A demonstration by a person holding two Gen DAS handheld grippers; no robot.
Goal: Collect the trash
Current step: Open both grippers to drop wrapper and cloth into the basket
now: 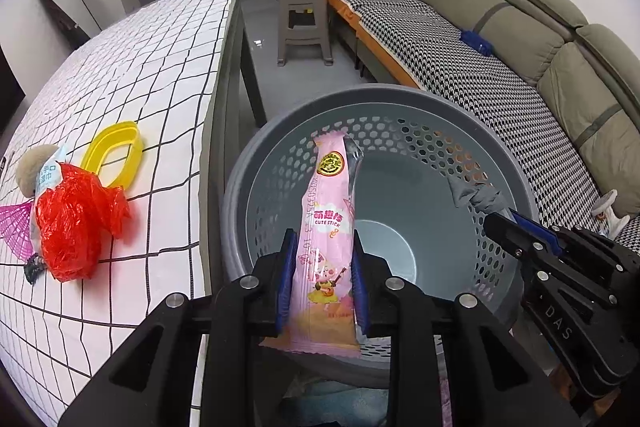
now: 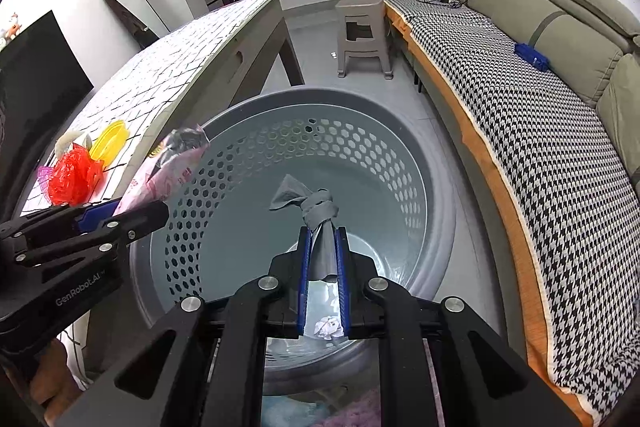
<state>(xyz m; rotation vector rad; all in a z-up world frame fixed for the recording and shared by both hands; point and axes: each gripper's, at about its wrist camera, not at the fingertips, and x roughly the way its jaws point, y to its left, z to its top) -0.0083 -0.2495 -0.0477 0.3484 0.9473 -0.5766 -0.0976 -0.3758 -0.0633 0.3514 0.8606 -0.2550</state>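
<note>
My left gripper [image 1: 323,247] is shut on a pink snack wrapper [image 1: 328,227] and holds it over the grey perforated basket [image 1: 400,97]. My right gripper [image 2: 323,233] is shut on a knotted grey plastic bag [image 2: 316,211], also over the basket [image 2: 320,99]. A crumpled white paper [image 2: 329,326] lies in the basket bottom. On the grid-pattern table [image 1: 160,67] lie a red plastic bag [image 1: 72,223], a yellow plastic ring [image 1: 114,155] and a wipes packet [image 1: 48,179]. The right gripper with its grey bag [image 1: 476,195] shows at the right of the left wrist view.
A long sofa with a houndstooth cover [image 1: 460,59] runs along the right. A grey plastic stool [image 1: 304,23] stands on the floor beyond the basket. A pink mesh item [image 1: 16,227] lies beside the red bag. A dark screen [image 2: 40,67] stands at the left.
</note>
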